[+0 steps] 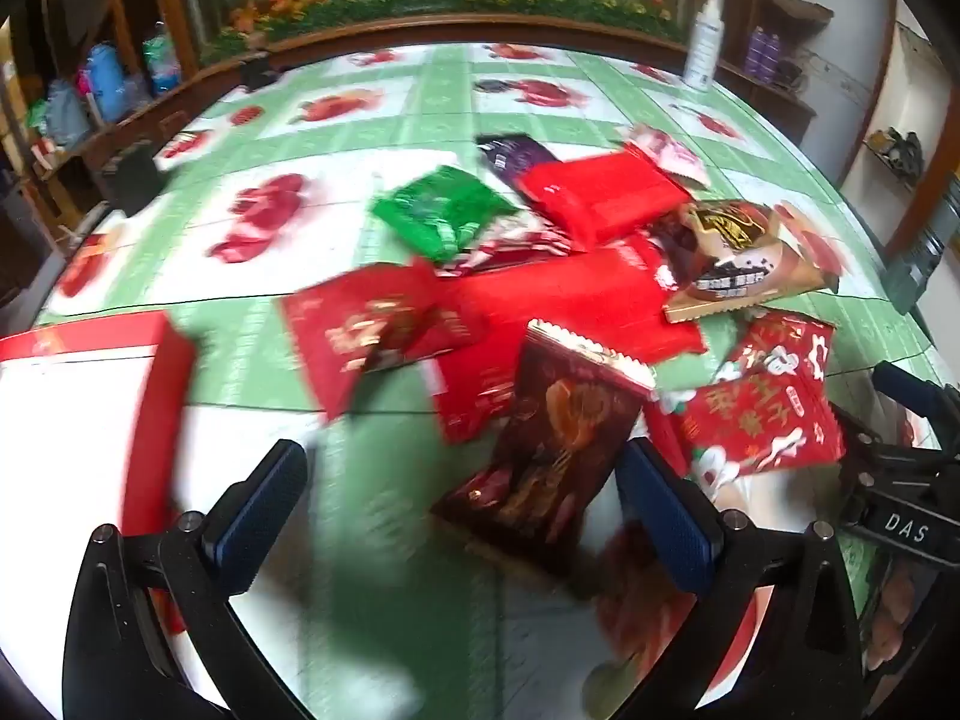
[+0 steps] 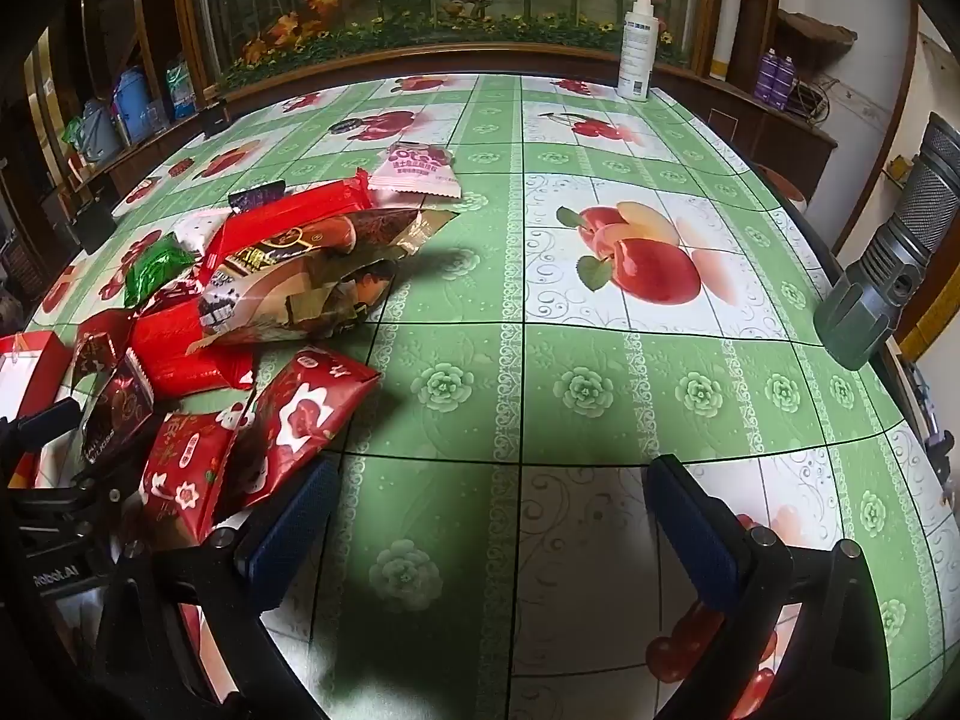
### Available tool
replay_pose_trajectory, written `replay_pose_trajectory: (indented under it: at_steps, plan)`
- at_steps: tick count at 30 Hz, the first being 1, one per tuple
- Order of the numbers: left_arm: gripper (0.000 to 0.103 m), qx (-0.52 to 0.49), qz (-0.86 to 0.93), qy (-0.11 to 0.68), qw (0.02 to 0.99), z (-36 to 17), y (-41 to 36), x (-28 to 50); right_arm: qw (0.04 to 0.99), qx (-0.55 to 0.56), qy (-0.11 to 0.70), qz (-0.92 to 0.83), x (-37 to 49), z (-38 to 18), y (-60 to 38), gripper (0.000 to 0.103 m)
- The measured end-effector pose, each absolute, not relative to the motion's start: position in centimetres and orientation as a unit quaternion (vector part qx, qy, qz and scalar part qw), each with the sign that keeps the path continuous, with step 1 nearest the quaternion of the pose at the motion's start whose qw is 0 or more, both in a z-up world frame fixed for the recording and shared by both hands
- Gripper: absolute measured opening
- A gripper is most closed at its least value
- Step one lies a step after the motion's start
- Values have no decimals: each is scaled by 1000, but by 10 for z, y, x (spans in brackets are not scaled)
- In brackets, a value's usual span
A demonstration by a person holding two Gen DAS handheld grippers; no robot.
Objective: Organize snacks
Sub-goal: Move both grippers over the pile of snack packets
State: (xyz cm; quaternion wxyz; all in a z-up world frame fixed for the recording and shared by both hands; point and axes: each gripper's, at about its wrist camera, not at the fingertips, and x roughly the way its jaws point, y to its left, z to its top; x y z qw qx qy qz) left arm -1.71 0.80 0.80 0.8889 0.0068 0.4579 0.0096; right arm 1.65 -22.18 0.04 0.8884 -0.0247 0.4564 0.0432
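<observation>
We see the snack packets (image 1: pixel 564 276) heaped on the green tablecloth (image 2: pixel 600 360). Our left gripper (image 1: pixel 462 516) hangs above the pile's near edge, fingers wide apart, nothing between them, a dark brown packet (image 1: pixel 558 450) just ahead. A red box (image 1: pixel 90 396) sits left. Our right gripper (image 2: pixel 492 522), also spread and holding nothing, faces bare cloth running to the spray bottle (image 2: pixel 637 48) at the far edge.
</observation>
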Motion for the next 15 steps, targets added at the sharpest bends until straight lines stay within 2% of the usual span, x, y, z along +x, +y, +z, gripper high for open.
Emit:
replay_pose_trajectory:
  at_steps: [4, 9, 15]
  plan:
    - [103, 38, 23, 408, 912, 34, 17, -47, 890, -32, 453, 47, 14, 5, -215, 103]
    - [103, 27, 36, 362, 931, 63, 51, -79, 893, -27, 438, 97, -6, 10, -215, 103]
    - [103, 17, 47, 353, 934, 65, 79, -100, 906, -14, 396, 152, -26, 30, -203, 103]
